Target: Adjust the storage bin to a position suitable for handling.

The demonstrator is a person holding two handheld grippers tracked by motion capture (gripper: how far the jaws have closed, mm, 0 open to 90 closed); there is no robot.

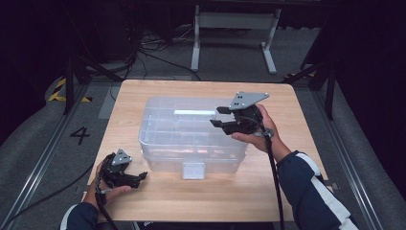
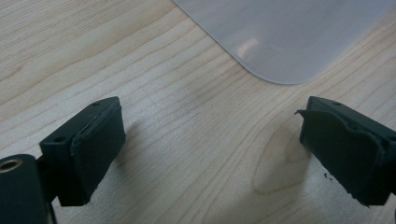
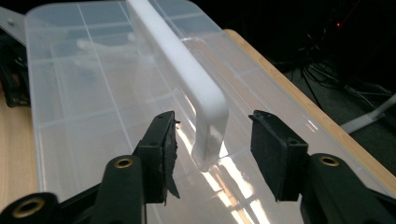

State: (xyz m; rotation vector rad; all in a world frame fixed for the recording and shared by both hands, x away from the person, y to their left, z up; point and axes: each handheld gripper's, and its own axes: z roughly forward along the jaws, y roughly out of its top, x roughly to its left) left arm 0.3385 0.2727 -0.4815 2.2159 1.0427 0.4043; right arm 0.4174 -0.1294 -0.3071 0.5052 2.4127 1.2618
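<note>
The clear plastic storage box (image 1: 191,136) sits at the middle of the table (image 1: 143,196), lid on, its latch tab (image 1: 193,170) facing your near edge. A white handle (image 3: 187,70) runs along the top of the lid; through the plastic you can make out compartment dividers, though the contents are too faint to name.

Your right claw (image 1: 221,116) hangs over the right end of the lid, grey plate uppermost. In the right gripper view its jaws stand wide, one on each side of the handle's end — not touching it, with lid showing in the gaps (image 3: 214,144).

Your left claw (image 1: 141,177) lies low near the table's near left corner, just beside the box's near left corner but apart from it. In the left gripper view its jaws are spread wide over bare wood (image 2: 210,140), holding nothing, with a rounded corner of the box (image 2: 285,37) ahead of them.

Beyond the far edge lies grey floor with cables (image 1: 158,45) and a white stand (image 1: 234,28).
</note>
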